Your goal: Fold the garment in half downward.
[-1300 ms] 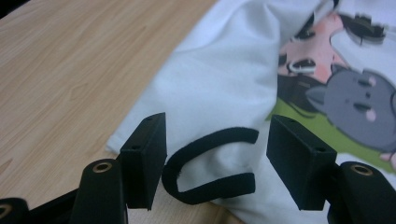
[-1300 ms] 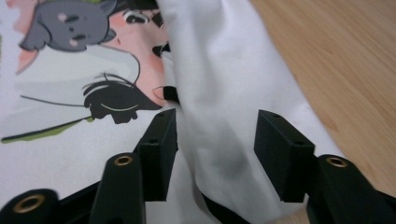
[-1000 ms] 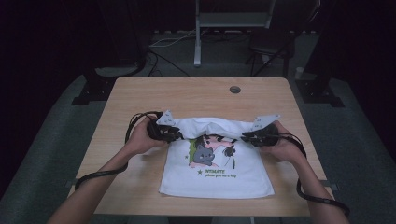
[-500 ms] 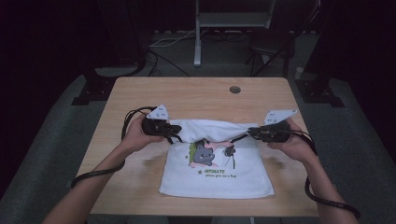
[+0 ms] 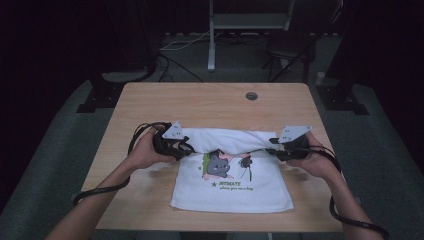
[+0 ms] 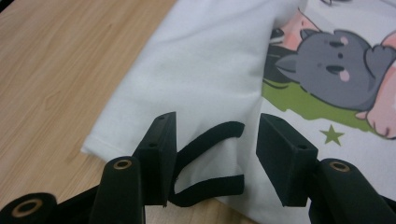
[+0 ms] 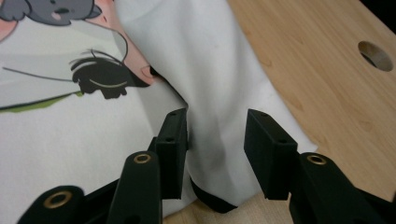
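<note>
Now our left gripper [image 5: 183, 148] and right gripper [image 5: 272, 149] have just been opening, releasing the folded top of the white cartoon-printed cotton T-shirt [image 5: 232, 187], lying mid-frame on the light wooden table [image 5: 210, 102], so this fold looks finished.

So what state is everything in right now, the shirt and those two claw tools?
T-shirt: lying on the table, top part folded down over the cat print.
Left gripper: jaws have just been opening, apart, pads off the cloth, at the fold's left end.
Right gripper: jaws have just been opening, apart, cloth between them unpinched, at the fold's right end.
</note>
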`<state>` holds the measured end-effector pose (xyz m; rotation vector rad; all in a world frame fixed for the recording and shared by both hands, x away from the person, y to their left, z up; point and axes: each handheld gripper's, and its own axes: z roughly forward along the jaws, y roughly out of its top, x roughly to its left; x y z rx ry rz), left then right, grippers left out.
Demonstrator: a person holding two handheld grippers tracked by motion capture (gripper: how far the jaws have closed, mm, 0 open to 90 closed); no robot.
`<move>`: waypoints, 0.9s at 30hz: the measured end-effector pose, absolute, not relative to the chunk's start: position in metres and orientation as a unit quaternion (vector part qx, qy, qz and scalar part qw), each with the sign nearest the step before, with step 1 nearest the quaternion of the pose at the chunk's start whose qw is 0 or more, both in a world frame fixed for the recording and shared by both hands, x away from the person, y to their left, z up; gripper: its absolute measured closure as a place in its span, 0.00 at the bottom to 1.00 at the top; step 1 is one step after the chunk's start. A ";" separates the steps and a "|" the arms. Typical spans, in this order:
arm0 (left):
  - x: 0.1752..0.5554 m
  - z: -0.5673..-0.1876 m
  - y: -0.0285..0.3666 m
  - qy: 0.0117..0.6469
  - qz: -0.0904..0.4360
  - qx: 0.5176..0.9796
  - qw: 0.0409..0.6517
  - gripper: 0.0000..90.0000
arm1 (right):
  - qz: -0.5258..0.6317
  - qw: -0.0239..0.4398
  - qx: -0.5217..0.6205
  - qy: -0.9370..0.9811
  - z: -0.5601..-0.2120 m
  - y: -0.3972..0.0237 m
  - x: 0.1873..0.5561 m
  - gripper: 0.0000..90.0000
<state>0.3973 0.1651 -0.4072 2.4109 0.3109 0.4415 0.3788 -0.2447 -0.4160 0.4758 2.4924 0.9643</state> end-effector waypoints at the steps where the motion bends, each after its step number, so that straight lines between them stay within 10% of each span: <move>1: 0.398 -0.408 0.165 0.117 0.169 0.922 0.329 0.60 | 0.342 0.213 0.170 0.899 -0.417 -0.244 0.378 0.64; 6: 0.400 -0.410 0.163 0.121 0.157 0.922 0.333 0.81 | 0.327 0.224 0.172 0.902 -0.421 -0.241 0.378 0.67; 11: 0.397 -0.406 0.164 0.124 0.149 0.922 0.336 0.97 | 0.320 0.213 0.184 0.905 -0.425 -0.238 0.380 0.90; 27: 0.373 -0.374 0.184 0.129 0.137 0.896 0.403 1.00 | 0.378 0.199 0.175 0.887 -0.395 -0.246 0.355 0.94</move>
